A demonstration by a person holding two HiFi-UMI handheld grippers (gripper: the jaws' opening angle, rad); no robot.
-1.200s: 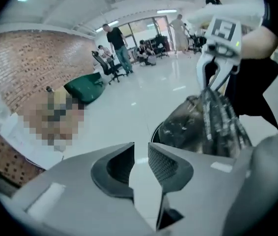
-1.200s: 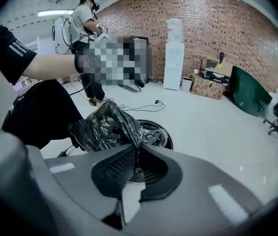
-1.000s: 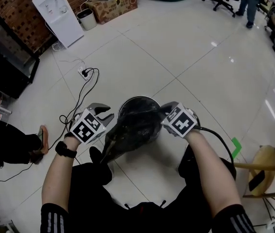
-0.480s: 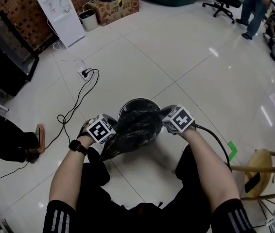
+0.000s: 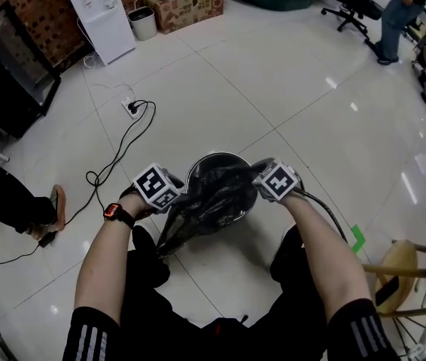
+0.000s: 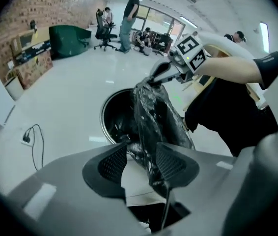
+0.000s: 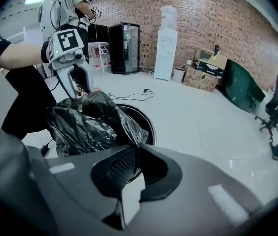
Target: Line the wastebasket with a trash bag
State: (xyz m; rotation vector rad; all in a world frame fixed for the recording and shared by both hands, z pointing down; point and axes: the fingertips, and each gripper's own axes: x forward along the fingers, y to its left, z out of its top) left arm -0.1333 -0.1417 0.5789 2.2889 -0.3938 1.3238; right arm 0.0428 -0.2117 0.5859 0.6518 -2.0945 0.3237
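Bag (image 5: 205,205) between downtilted left tool (image 6: 142,149), right tool (image 7: 136,149)

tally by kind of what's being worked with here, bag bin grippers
trash bag: 1
wastebasket: 1
grippers: 2 (left gripper, jaws just opening with the bag between them; right gripper, shut on the bag)
total: 4

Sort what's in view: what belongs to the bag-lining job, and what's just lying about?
Job: wastebasket; trash bag; right tool, shut on it; left tool, jaws just opened, bag between them.
Lying about: power strip with cable; water dispenser; cardboard box; stool.
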